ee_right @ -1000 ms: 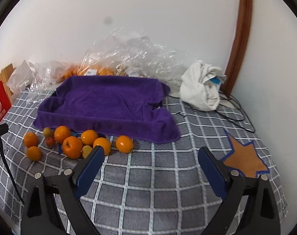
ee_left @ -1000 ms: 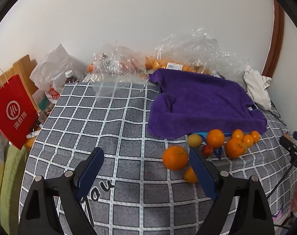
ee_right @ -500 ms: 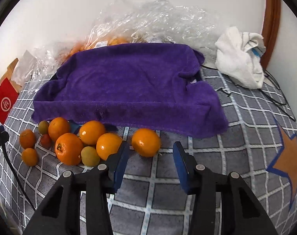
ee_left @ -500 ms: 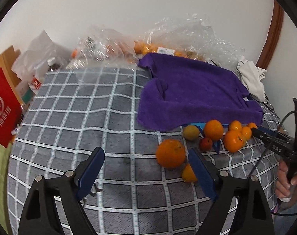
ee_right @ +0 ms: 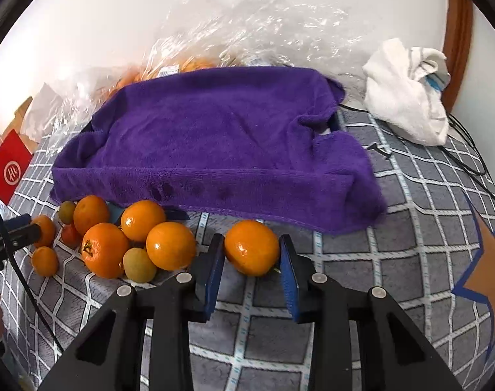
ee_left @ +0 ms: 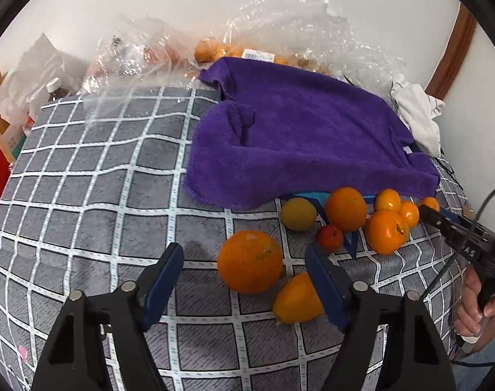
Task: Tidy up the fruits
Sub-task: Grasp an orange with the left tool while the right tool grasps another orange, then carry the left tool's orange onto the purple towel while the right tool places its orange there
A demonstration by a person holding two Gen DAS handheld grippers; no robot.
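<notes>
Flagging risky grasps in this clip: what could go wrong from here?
The right gripper brackets a round orange mandarin, and any grip looks to be near the pad tips; it could squirt out and roll across the grey checked cloth. The left gripper hangs open at a large orange; its right pad may nudge the small orange fruit.

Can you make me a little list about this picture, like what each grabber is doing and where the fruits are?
right gripper: fingers on both sides of one orange, closed against it or nearly so
left gripper: open, holding nothing, with a big orange between its fingers
other fruits: a loose bunch on the checked cloth, in front of the purple towel
purple towel: no fruit on it
behind the towel: clear plastic bags with more oranges
</notes>
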